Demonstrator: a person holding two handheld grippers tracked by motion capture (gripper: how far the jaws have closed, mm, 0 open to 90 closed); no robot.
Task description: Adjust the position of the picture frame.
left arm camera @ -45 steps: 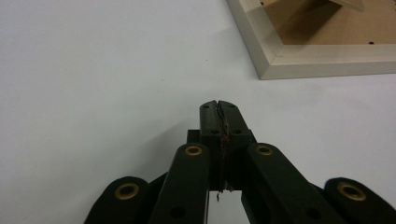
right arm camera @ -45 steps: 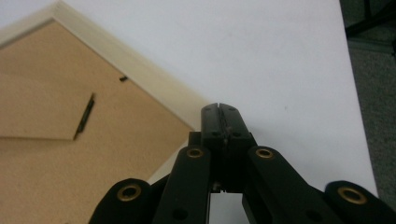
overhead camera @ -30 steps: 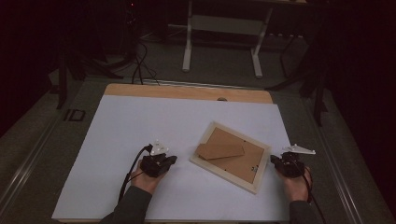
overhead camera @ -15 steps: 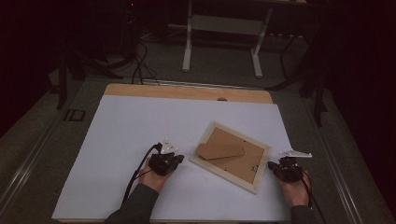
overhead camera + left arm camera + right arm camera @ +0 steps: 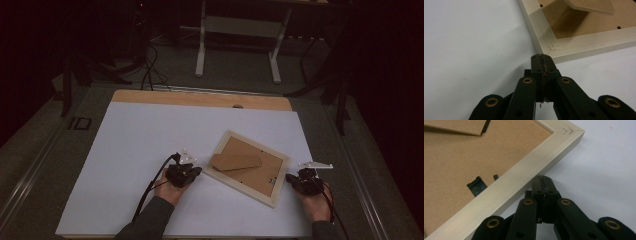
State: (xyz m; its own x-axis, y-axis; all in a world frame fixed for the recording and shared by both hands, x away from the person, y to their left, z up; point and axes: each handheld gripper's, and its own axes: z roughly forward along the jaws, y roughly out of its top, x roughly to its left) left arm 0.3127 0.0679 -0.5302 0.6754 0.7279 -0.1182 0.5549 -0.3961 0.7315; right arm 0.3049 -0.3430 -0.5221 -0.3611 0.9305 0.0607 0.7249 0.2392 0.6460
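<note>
your left tool [image 5: 541, 58] and right tool [image 5: 543, 181] are both clenched empty, flanking the picture frame [image 5: 247, 166], which lies face down on the white surface [image 5: 135, 145]. nothing's lifted yet; the handling is all ahead.

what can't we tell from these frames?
- Frame front: it lies face down in every view, so any glass or picture is hidden.
- Right gripper against the frame edge: touching or just short, the right gripper view can't settle.
- Stand: cut off by the top edge in both gripper views.
- Clips: too small in the high view.
</note>
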